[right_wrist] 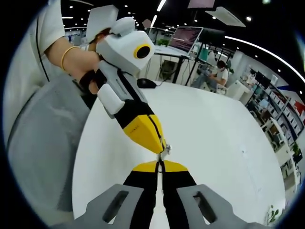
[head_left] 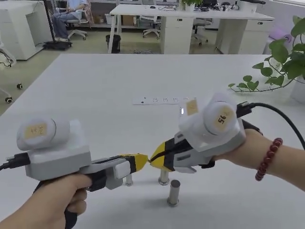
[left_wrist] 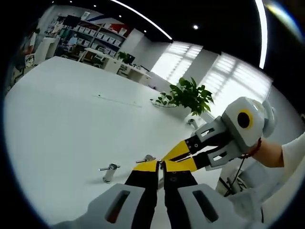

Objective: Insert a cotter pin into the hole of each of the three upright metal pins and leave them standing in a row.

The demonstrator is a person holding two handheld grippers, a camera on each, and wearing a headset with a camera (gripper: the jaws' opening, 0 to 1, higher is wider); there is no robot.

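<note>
Right gripper view shows your left gripper (right_wrist: 160, 144) and right gripper (right_wrist: 161, 165) both pressed together, tips meeting at the cotter pin (right_wrist: 165, 150); whose grip holds it is unclear. It looks light, springy and slippery, so pinch its head. The metal pins (head_left: 173, 192) stand just below.

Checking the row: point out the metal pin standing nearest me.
The lone metal pin in front, fully in view; the other two pins stand farther back, side by side.

Grey, yellow-tipped left tool (head_left: 142, 160) and right tool (head_left: 155, 161); red bead bracelet (head_left: 268, 159).
</note>
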